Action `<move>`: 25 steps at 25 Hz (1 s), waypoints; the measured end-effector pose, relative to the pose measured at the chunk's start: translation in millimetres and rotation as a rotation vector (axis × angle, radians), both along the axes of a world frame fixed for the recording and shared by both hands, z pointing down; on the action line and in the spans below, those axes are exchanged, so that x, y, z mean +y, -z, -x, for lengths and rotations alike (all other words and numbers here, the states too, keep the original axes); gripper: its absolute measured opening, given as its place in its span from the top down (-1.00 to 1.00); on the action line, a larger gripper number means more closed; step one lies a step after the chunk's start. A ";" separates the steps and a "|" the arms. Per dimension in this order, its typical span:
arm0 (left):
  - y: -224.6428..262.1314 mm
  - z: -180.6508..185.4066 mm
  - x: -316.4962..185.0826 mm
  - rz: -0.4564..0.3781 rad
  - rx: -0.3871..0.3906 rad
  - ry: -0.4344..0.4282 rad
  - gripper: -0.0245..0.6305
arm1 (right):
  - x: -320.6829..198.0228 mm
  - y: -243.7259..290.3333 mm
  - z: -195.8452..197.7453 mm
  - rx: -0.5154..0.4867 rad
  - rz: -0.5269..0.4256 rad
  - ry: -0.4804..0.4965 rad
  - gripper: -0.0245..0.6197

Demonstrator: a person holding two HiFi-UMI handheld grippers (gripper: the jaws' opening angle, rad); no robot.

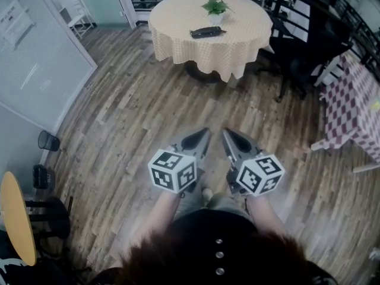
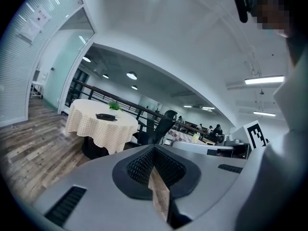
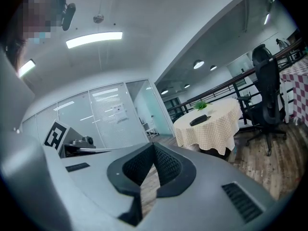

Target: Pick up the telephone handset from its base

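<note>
Head view, looking steeply down: left hand-held gripper [image 1: 205, 133] and right hand-held gripper [image 1: 226, 132] side by side above a wooden plank floor [image 1: 119, 111], tips near each other, both aimed toward a round table [image 1: 178, 40] well ahead. Held one in each hand, forearms showing at the bottom of the frame.

Left gripper view: closed, pad tips meeting, nothing between them, only a wedge of floor showing behind the meeting point. Right gripper view: the same, closed and empty.

Telephone [image 1: 208, 32]: dark, flat, lying near the middle of the table on a pale yellow checked cloth [image 1: 237, 55], just in front of a small potted plant [image 1: 215, 6]. Well apart from both grippers, untouched. Seems to have its handset resting on the base, though too small to tell the two parts apart.

Right of the table, a black office chair [image 1: 291, 52]. At the right edge, a second table in a red-and-white checked cover [image 1: 350, 111]. At left, a glass wall [image 1: 35, 58] with two dark bins [image 1: 48, 140] near its foot. Lower left, the edge of a round yellow tabletop [image 1: 15, 218].
</note>
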State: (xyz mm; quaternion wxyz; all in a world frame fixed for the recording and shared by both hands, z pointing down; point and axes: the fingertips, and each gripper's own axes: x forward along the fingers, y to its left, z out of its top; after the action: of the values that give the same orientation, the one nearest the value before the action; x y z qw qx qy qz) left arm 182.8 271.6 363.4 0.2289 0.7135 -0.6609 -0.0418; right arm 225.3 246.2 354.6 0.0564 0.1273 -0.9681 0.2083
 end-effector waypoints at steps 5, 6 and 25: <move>-6.3 24.9 -16.6 0.008 0.028 0.016 0.90 | -16.3 -8.8 17.3 0.006 0.026 -0.004 0.90; -7.7 31.2 -21.7 0.009 0.035 0.017 0.90 | -21.5 -11.1 21.4 0.009 0.031 -0.011 0.90; 6.2 165.4 -165.5 0.000 0.024 -0.138 0.90 | -157.3 4.2 160.5 -0.013 0.013 -0.150 0.90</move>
State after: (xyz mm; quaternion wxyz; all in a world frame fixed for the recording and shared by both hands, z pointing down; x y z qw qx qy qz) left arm 17.4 106.1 357.2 0.2393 0.7567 -0.6073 -0.0347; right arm 64.8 88.9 350.4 0.0351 0.1977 -0.9548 0.2190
